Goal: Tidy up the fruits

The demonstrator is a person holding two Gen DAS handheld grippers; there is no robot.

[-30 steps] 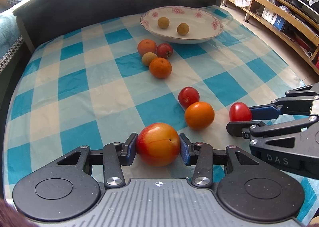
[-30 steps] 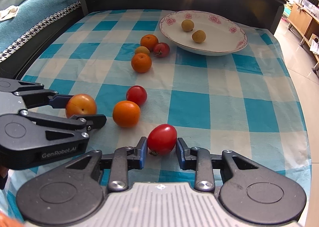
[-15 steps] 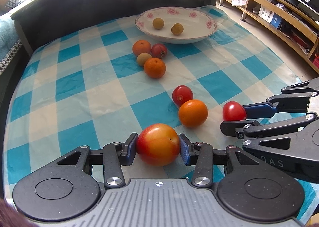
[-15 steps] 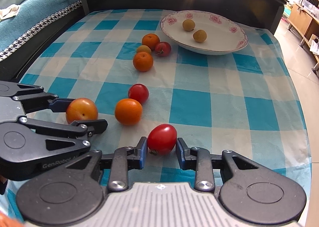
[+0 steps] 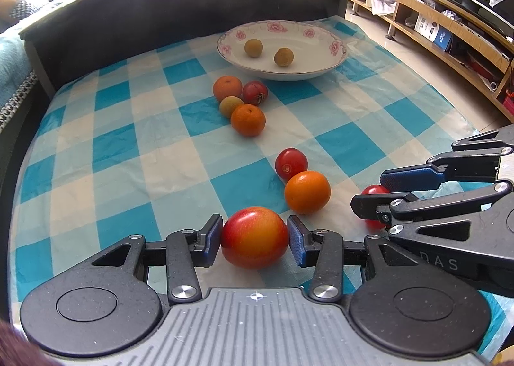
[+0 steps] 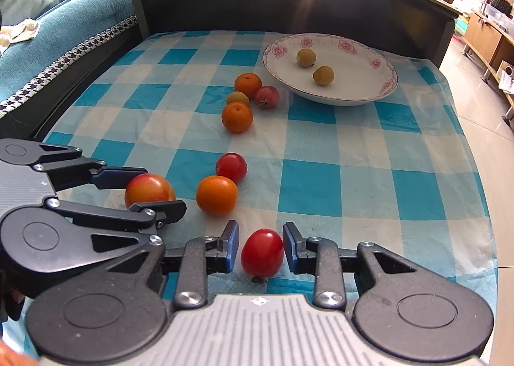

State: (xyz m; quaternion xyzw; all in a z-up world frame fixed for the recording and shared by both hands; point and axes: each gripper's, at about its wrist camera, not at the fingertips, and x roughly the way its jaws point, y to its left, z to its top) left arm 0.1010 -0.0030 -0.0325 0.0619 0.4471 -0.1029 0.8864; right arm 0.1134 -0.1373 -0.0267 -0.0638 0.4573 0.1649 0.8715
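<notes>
1. Left tool (image 5: pixel 255 239): clenched on a red-and-yellow peach (image 5: pixel 254 237); both blue pads press the fruit's sides. The peach sits at the near edge of the bench (image 5: pixel 128 147), which carries a blue-and-white checked cloth (image 5: pixel 337 147).
2. Right tool (image 6: pixel 261 250): its pads flank a red tomato (image 6: pixel 261 252). The right pad touches the fruit; a narrow gap shows at the left pad, so the jaws are released rather than gripping. The tomato rests on the cloth near the bench's near edge.
3. Just beyond the two tools, between them, an orange (image 6: pixel 217 195) lies on the cloth, with a second red tomato (image 6: pixel 231 167) touching its far side.
4. Farther off, a cluster of four fruits lies together: two oranges (image 6: pixel 237 117) (image 6: pixel 247 84), a small yellowish fruit (image 6: pixel 237 97) between them, and a reddish fruit (image 6: pixel 267 96) to the right.
5. A white plate (image 6: pixel 369 93) with pink flower trim stands at the far right of the bench, just beyond the cluster. It holds two small yellow-brown fruits (image 6: pixel 305 57) (image 6: pixel 323 75), set apart from each other.
6. A dark raised board (image 6: pixel 289 3) borders the bench's far edge.
</notes>
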